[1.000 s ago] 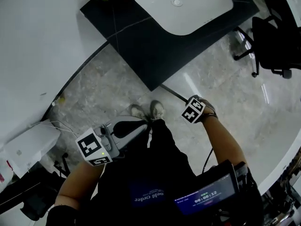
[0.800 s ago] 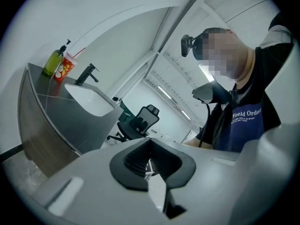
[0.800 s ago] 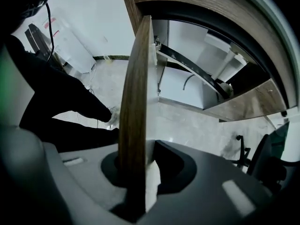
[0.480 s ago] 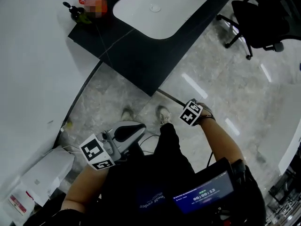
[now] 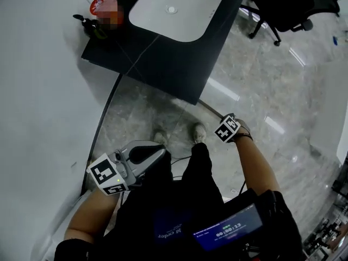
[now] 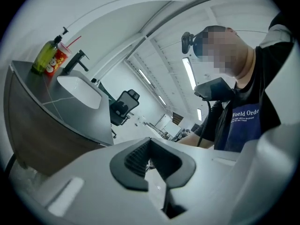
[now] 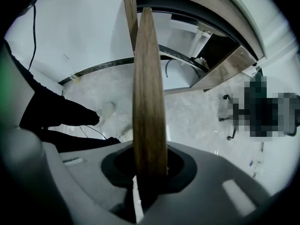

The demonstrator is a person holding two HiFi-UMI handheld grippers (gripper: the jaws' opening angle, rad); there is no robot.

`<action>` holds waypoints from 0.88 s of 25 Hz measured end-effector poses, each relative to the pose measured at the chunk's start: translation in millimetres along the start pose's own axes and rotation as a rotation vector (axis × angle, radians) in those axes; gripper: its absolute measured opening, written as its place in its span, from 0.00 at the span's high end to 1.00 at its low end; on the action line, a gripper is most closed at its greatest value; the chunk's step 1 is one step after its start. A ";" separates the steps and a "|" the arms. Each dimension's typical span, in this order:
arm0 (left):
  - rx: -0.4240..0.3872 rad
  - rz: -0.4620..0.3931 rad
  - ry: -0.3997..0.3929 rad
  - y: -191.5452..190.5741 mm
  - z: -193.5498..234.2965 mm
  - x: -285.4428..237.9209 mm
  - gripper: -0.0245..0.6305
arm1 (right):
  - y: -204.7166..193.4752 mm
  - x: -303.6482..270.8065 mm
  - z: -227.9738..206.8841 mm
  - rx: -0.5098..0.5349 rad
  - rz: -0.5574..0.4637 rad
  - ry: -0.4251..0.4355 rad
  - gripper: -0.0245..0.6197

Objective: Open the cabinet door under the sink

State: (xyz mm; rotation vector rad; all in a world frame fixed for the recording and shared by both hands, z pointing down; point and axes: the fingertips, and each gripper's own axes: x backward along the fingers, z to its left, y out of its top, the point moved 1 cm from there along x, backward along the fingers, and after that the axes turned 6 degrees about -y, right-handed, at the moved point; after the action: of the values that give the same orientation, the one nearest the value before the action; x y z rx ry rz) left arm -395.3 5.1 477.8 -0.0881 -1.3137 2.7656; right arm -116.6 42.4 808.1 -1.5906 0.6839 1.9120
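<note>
The dark counter [image 5: 163, 64] with the white sink [image 5: 179, 10] tops the cabinet. Its wooden door [image 7: 149, 102] stands swung out, edge-on. From above the door [image 5: 209, 107] is a thin dark line running out from the counter's corner. My right gripper [image 7: 149, 172] points down and is shut on the door's top edge. In the head view it [image 5: 224, 125] sits under its marker cube at the door's outer end. The opened cabinet [image 7: 215, 50] is dark inside. My left gripper [image 5: 149, 155] is held level by my left hip, shut on nothing [image 6: 150, 161].
A black office chair [image 5: 283, 4] stands right of the counter. A green bottle [image 5: 92, 26] and a red cup [image 5: 106, 7] sit on the counter's left corner. My shoes [image 5: 198, 132] are on the marble floor beside the door. A curved white wall [image 5: 49, 91] runs along the left.
The right gripper has swung the door further out from the cabinet and rolled with it. The left gripper has drifted sideways. The head view has turned, so the sink sits further left.
</note>
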 end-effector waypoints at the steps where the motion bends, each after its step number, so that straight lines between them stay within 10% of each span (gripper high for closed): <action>1: -0.001 0.013 -0.013 0.7 -0.8 0.3 0.96 | 0.8 -0.1 0.0 -0.012 -0.004 -0.016 0.85; 13: -0.052 0.084 -0.175 44.6 -34.6 -38.3 0.96 | -4.5 110.7 -20.7 -0.309 -0.325 -0.154 0.79; 22: -0.164 0.068 -0.239 112.9 -82.1 -64.5 0.96 | 27.1 298.2 -58.5 -0.512 -0.803 -0.154 0.81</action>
State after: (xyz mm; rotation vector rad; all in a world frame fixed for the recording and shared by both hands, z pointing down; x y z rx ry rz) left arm -329.3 -8.8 339.6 0.1981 -1.6222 2.7885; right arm -137.3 10.3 505.4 -1.6205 -0.5047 1.5987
